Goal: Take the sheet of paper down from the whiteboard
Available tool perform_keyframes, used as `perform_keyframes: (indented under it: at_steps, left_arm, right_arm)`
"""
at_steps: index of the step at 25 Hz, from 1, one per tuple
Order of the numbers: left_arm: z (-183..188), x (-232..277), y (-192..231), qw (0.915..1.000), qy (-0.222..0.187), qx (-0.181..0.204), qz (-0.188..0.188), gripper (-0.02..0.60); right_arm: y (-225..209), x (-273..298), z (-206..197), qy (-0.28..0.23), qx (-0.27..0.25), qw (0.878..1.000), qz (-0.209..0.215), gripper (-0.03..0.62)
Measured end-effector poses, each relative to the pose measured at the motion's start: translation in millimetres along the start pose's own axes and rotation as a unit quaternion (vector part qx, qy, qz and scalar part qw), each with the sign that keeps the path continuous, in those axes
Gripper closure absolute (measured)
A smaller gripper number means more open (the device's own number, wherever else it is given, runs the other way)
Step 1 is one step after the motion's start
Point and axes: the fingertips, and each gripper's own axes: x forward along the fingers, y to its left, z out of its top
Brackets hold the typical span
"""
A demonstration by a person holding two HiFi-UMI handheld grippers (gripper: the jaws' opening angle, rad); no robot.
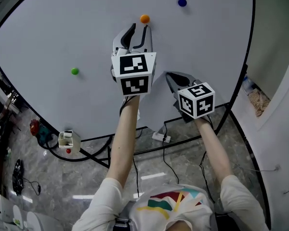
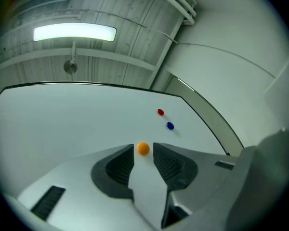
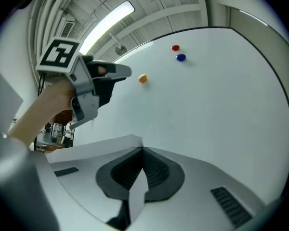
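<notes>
Head view: right gripper (image 1: 171,78), centre-right, is clamped on the white sheet of paper (image 1: 156,112). The sheet hangs below it, clear of the round orange magnet (image 1: 144,19) at top centre of the large white whiteboard (image 1: 62,32). Left gripper (image 1: 139,28) sits just under that magnet with its forearm stretched up. The right forearm is lower, gripper roughly level.

Left gripper view: jaws apart, magnet at the gap between the tips, not pinched.

Right gripper view: jaws together on the sheet's edge, paper spreading to the lower left.

Looks like take-down is nearly done. Next: carry the sheet off the board and hold the pinch.
</notes>
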Motion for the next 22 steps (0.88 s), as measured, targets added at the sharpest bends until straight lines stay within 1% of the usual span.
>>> perform_keyframes:
  at_steps: [2, 4, 6, 7, 8, 11, 14, 17, 22]
  left_arm:
    - [0, -37, 6, 0.9992, -0.026, -0.031, 0.005, 0.423]
    - [-5, -80, 12, 0.9958, -0.051, -0.076, 0.002, 0.428]
    - [-22, -126, 17, 0.9908, -0.059, -0.121, 0.010, 0.517]
    - [-35, -148, 19, 0.9888, -0.055, -0.137, 0.021, 0.536]
    - [-51, -169, 20, 0.9873, -0.048, -0.147, 0.035, 0.535]
    - [-102, -212, 21, 0.9831, -0.016, -0.167, 0.073, 0.537]
    - [-140, -234, 17, 0.9779, 0.024, -0.190, 0.084, 0.536]
    - [-155, -246, 17, 0.9772, 0.045, -0.188, 0.089, 0.536]
    - [-162, -245, 24, 0.9790, 0.049, -0.179, 0.085, 0.537]
  right_arm:
    - [4, -15, 0, -0.013, 0.008, 1.000, -0.004, 0.580]
    - [9, -34, 1, -0.028, 0.013, 0.999, -0.013, 0.580]
    - [15, -54, 1, -0.045, 0.020, 0.998, -0.025, 0.580]
    - [17, -63, -1, -0.052, 0.025, 0.998, -0.031, 0.580]
    - [20, -70, -4, -0.057, 0.031, 0.997, -0.037, 0.580]
    - [27, -84, -22, -0.060, 0.045, 0.996, -0.052, 0.581]
    - [36, -87, -48, -0.038, 0.040, 0.997, -0.061, 0.582]
    - [45, -81, -64, -0.020, 0.041, 0.997, -0.057, 0.581]
    - [51, -70, -62, -0.022, 0.038, 0.998, -0.054, 0.582]
